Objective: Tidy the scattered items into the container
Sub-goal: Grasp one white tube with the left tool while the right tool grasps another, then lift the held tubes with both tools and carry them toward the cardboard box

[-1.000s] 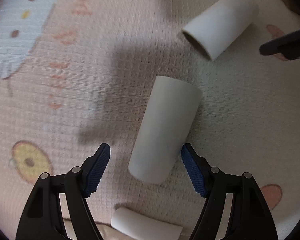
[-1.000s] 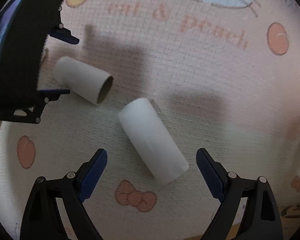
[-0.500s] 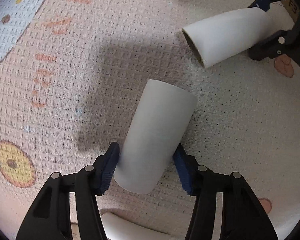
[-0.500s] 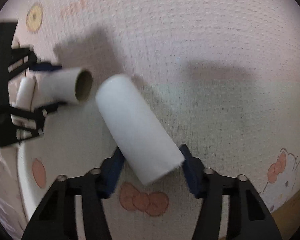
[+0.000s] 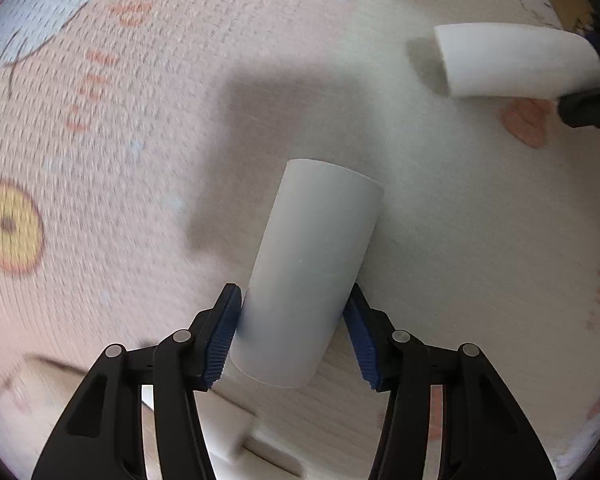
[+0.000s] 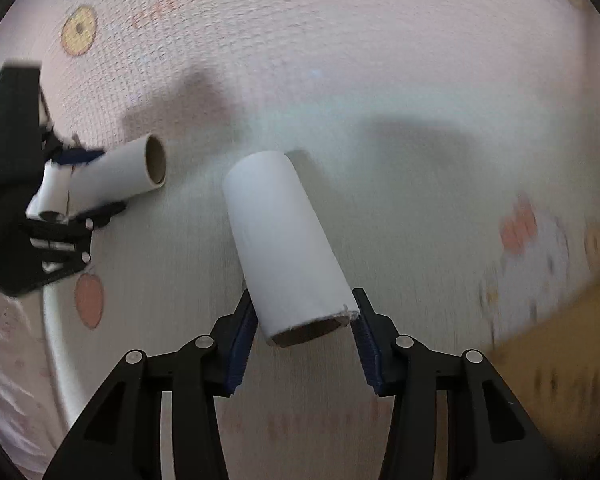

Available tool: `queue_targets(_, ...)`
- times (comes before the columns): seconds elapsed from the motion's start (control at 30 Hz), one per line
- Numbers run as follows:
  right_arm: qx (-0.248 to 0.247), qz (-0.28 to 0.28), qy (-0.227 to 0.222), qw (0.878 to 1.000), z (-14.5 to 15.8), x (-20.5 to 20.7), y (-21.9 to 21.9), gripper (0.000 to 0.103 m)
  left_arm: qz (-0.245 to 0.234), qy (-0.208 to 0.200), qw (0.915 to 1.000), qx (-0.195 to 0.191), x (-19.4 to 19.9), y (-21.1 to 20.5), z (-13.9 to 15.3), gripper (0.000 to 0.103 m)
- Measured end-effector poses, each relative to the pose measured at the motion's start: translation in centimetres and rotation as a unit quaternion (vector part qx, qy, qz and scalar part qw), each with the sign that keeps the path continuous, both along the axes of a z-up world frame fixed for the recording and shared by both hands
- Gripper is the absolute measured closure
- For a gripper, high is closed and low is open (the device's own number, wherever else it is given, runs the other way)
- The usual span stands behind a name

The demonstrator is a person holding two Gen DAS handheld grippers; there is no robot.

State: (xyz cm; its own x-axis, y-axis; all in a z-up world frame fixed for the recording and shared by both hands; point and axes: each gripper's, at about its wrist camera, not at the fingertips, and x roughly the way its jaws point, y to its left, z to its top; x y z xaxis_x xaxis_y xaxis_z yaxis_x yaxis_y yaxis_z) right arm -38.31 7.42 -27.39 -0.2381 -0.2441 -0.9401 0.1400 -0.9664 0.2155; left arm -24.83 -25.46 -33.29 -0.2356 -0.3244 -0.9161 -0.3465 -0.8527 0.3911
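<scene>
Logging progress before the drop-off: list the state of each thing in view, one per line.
Left gripper: jaws closing, pads pressed on a white cardboard tube.
Left tube: gripped near its lower end, above the mat.
Right gripper: jaws closing, pads against its tube.
Right tube: gripped at its ragged open end.
Printed mat: lying flat.

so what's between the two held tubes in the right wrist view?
Bare printed mat only. In the right wrist view nothing lies between the tube in the left gripper and the tube in the right gripper.
</scene>
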Motion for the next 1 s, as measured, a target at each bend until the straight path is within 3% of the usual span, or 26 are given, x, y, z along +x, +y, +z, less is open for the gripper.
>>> queue_targets(0.1, -0.07, -0.077, -0.019, 0.994, 0.6, 3.2, 1.9, 0.061, 0.015, -0.003, 0.9999, 0.007, 2.7, 1.3, 0.0, 0.046)
queue_targets(0.2, -0.104, -0.118, -0.027, 0.987, 0.9, 5.7, 2.6, 0.062, 0.026, -0.007, 0.9996, 0.007, 5.4, 2.9, -0.1, 0.047)
queue_targets(0.37, -0.09, -0.101, -0.008, 0.991, 1.0, 10.3, 3.1, 0.063, 0.039, -0.009, 0.9992, 0.005, 10.7, 6.0, -0.3, 0.047)
queue_targets(0.53, -0.092, -0.095, 0.004, 0.991, 1.1, 13.2, 2.9, 0.064, 0.072, -0.009, 0.9962, 0.049, 14.5, 8.6, -0.2, 0.047)
queue_targets(0.67, -0.1, -0.089, -0.001, 0.991, 0.2, 13.9, 0.1, 0.066, 0.093, -0.001, 0.9934, 0.067, 16.6, 10.0, 0.0, 0.05)
queue_targets(1.0, -0.127, -0.102, -0.042, 0.986, -2.8, 15.9, -1.9, 0.066, 0.18, -0.011, 0.9711, 0.157, 20.7, 10.4, 0.7, 0.054)
